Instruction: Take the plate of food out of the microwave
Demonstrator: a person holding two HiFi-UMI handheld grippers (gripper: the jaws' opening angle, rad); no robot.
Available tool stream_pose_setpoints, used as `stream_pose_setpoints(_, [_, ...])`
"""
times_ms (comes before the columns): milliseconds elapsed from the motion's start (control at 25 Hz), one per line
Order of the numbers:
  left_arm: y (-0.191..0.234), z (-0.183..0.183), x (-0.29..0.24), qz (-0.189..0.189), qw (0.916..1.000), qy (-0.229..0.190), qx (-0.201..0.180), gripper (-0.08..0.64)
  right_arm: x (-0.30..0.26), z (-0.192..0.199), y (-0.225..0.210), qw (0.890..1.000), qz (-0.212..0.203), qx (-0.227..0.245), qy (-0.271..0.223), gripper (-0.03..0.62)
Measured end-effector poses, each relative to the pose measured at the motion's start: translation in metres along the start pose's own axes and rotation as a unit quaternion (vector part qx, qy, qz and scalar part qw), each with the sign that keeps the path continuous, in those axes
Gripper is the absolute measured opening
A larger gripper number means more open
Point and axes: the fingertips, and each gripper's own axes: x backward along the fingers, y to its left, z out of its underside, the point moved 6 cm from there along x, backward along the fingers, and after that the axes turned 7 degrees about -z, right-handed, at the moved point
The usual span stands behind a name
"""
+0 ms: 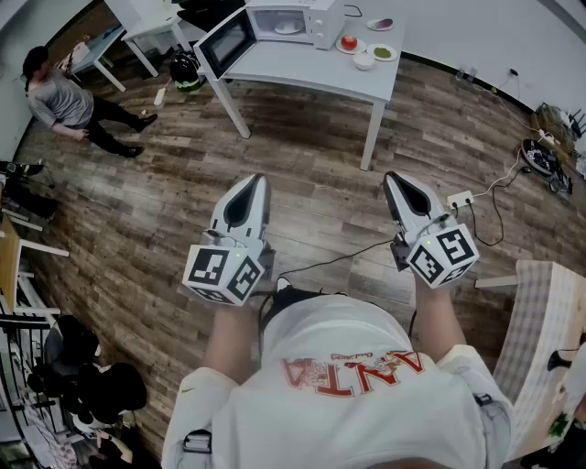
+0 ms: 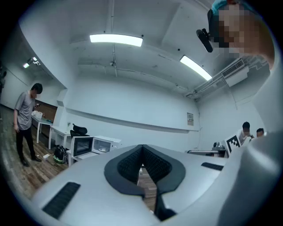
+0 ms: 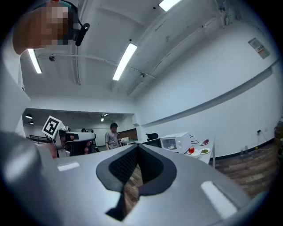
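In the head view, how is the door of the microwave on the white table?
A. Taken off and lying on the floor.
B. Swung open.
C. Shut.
B: the microwave has its dark-windowed door swung out to the side, and the lit inside shows a plate.

Head view: above and behind the left tongs (image 1: pixel 259 180) and right tongs (image 1: pixel 392 177), facing steeply down; microwave (image 1: pixel 284 20) on the tabletop (image 1: pixel 302 69) far beyond their tips.
Left gripper view: level along its tongs; microwave distant, ahead-left.
Right gripper view: likewise; microwave distant, ahead-right.
Shared by all three: the microwave.
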Motion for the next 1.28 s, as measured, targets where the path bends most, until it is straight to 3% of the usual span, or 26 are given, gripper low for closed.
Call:
stream_pose_setpoints(440, [-0.007, -0.001, -0.004, -0.005, 1.0000, 0.002, 0.000, 0.006, 0.005, 0.001, -0.007, 1.000, -0.005, -0.002, 0.002, 0.002])
stream_pose_setpoints(640, [-0.012, -0.001, -0.005, -0.007, 0.9999, 0.009, -0.005, 0.006, 0.007, -0.002, -0.014, 0.998, -0.021, -0.051, -0.026, 0.003])
stream_pose_setpoints(800, [-0.004, -0.001, -0.006, -0.011, 0.9998, 0.015, 0.003, 0.006, 0.001, -0.001, -0.012, 0.997, -0.028, -0.059, -0.030, 0.003])
stream_pose_setpoints(1280, [0.014, 0.012, -0.060, 0.003, 0.9996, 0.027, 0.006, 0.006, -0.028, 0.019, -0.051, 0.996, -0.013, -0.083, -0.013, 0.003])
